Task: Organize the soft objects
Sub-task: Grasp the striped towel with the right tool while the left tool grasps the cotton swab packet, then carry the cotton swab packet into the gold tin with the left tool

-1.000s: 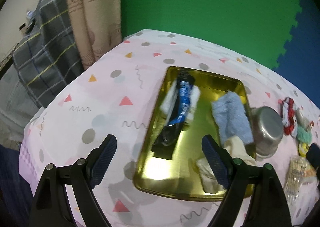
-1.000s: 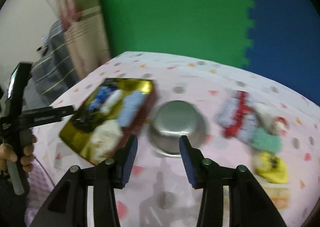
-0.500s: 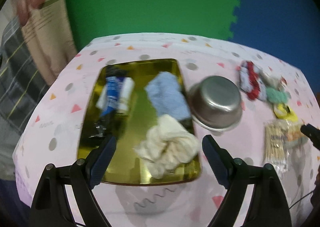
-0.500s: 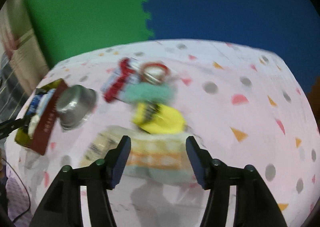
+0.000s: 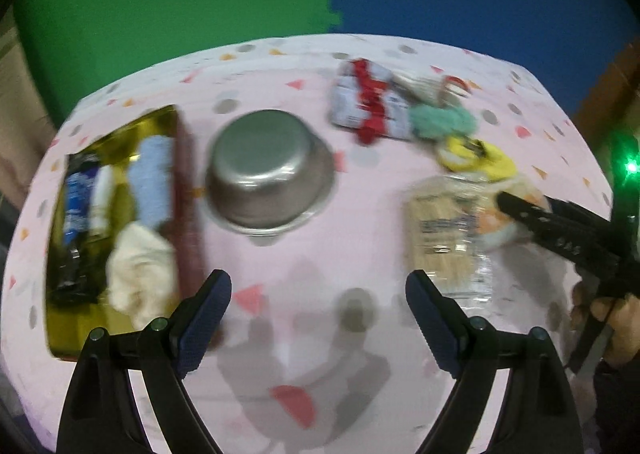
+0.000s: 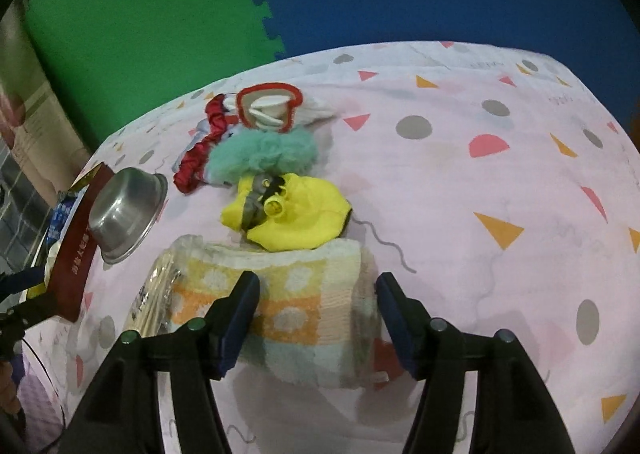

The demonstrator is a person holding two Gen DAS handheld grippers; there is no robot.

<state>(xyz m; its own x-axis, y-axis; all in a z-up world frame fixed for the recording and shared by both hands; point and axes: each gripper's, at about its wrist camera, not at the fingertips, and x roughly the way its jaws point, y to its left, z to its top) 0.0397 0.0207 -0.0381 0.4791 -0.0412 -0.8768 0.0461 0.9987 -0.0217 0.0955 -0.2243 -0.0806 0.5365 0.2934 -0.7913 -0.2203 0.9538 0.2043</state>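
Towel [image 6: 296, 306] lies between the open right tool's [image 6: 316, 314] fingers.

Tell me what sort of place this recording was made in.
Probably a home room set up for recording: a table under a pink patterned cloth, green and blue foam mats behind it, household clutter like a steel bowl.

My left tongs [image 5: 318, 318]: black frames, navy ribbed pads, silver screws. My right tongs [image 6: 318, 312] alike; bare-skinned hand [image 5: 612, 328], dark sleeve.
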